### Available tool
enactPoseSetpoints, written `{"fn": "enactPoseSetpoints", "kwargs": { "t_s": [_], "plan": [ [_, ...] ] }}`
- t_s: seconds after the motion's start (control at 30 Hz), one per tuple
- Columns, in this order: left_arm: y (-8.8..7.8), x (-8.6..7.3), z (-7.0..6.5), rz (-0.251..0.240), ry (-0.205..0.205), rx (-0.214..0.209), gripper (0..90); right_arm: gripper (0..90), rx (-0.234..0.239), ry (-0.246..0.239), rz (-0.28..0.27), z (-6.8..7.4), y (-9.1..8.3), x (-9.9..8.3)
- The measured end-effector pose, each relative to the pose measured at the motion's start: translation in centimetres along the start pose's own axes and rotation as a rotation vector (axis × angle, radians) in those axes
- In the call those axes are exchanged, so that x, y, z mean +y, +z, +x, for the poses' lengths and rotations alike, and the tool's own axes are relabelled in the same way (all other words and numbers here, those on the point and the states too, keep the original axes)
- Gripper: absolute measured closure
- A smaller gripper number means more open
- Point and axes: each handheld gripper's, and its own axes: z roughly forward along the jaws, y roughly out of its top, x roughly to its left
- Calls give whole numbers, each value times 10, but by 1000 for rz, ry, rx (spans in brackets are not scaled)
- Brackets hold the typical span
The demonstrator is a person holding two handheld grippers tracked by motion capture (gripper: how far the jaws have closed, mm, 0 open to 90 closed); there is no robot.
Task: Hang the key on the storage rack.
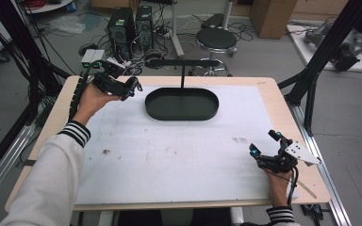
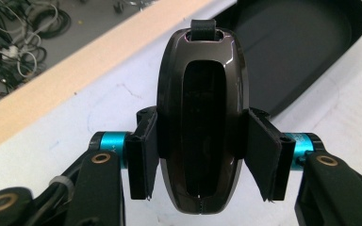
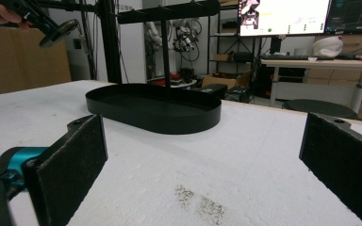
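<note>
A glossy dark oval object, with a small strap loop at its top end, is pinched between the pads of the left gripper, at the centre of the left gripper view. In the high view the left gripper is held at the upper left, above the table's far edge and just left of the black oval tray. The right gripper is seen low at the right of the high view, its pads spread wide with nothing between them.

The object's surface is smooth and curved, and it is gripped only at its flanks, so a slip is judged the main risk. If the pinch is loosened or the hand tilted, the object could be dropped onto the white sheet, or knocked against the tray's wall or the stand's crossbar.
</note>
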Motion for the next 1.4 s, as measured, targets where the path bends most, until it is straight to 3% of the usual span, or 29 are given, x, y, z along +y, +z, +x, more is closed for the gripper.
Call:
{"fn": "enactPoseSetpoints", "kwargs": {
  "t_s": [0.43,0.83,1.4],
  "plan": [
    [-14,26,-12,-95,-2,12,491,5,1,-3,0,0,0,0],
    [-15,50,-24,-130,1,7,491,5,1,-3,-1,0,0,0],
    [-5,68,-36,-115,16,10,491,4,3,-3,-2,0,0,0]
  ]
}}
